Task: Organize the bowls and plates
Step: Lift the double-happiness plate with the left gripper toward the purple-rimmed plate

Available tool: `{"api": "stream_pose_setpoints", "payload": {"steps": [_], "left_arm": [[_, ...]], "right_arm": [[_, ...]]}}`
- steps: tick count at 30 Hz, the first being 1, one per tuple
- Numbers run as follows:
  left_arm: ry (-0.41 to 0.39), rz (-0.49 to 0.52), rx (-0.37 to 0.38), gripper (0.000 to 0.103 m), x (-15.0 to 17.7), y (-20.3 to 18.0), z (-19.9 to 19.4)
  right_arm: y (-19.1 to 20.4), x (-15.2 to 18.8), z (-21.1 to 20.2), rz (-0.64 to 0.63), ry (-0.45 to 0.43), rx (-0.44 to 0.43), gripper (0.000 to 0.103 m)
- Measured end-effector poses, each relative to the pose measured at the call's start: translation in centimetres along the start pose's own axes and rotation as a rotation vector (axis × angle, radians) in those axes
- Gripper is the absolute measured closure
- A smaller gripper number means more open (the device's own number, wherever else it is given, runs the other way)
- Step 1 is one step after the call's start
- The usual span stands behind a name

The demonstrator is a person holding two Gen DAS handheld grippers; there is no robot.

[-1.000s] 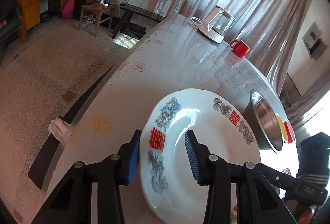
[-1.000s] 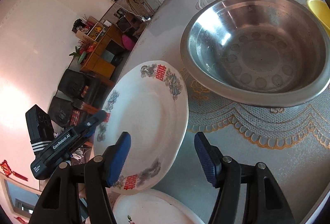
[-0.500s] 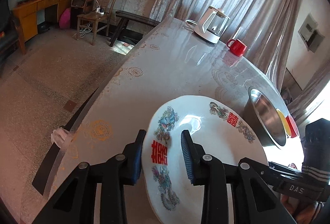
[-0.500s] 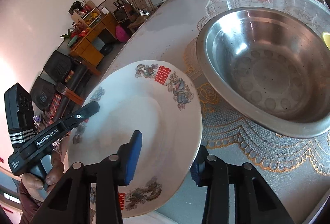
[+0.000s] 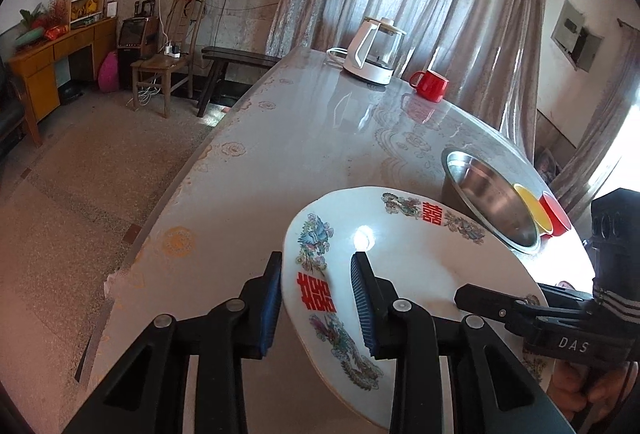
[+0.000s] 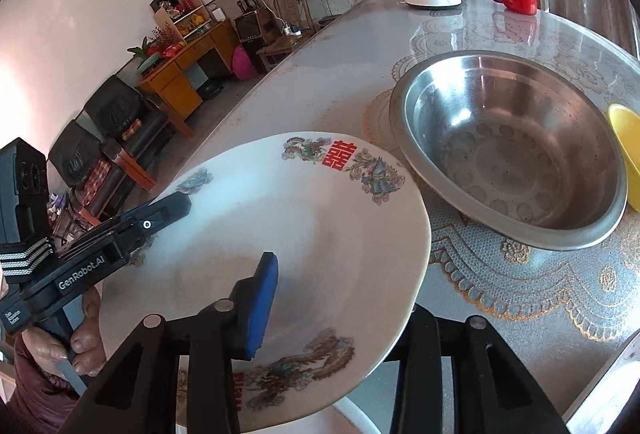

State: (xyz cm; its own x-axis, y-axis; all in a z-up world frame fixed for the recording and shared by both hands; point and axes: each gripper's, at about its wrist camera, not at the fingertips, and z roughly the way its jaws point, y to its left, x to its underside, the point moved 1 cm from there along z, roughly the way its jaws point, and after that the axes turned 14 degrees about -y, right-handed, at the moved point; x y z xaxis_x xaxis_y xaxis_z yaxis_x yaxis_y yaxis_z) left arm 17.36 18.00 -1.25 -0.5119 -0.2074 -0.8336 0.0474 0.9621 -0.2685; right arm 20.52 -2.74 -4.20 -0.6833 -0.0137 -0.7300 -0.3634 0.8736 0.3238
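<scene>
A white plate with red characters and bird patterns is tilted above the table, held from two sides. My left gripper is shut on its near-left rim, one blue pad under it and one on its face. In the right wrist view the same plate fills the middle. My right gripper has its jaws closing on the plate's near rim, with one pad on the face and the other finger hidden beneath. A steel bowl stands just beyond the plate.
A yellow bowl and a red bowl sit behind the steel bowl. Another white plate lies under the held one. A kettle and red mug stand at the far end. The table edge runs along the left.
The right jaws went from wide apart to closed around the plate's rim, and the left jaws narrowed onto it. The plate has risen a little and both views rolled.
</scene>
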Motion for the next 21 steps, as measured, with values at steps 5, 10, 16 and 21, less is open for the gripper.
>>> {"api": "stream_pose_setpoints", "payload": {"steps": [5,10,16,21], "left_arm": [[-0.033,0.000,0.027,0.070,0.0,-0.6,-1.2],[-0.063,0.013,0.033,0.070,0.0,-1.5,-3.0],[-0.088,0.008,0.066,0.070,0.5,-3.3,-5.4],[-0.105,0.015,0.144,0.070,0.9,-6.3,-7.3]], "right_arm": [[-0.8,0.0,-1.4,0.014,-0.024,-0.018,0.066],[-0.8,0.6,-2.7,0.016,-0.050,-0.035,0.066],[-0.6,0.9,-5.9,0.013,-0.107,-0.048,0.066],[-1.9,2.0,-8.7,0.057,-0.140,-0.047,0.066]]}}
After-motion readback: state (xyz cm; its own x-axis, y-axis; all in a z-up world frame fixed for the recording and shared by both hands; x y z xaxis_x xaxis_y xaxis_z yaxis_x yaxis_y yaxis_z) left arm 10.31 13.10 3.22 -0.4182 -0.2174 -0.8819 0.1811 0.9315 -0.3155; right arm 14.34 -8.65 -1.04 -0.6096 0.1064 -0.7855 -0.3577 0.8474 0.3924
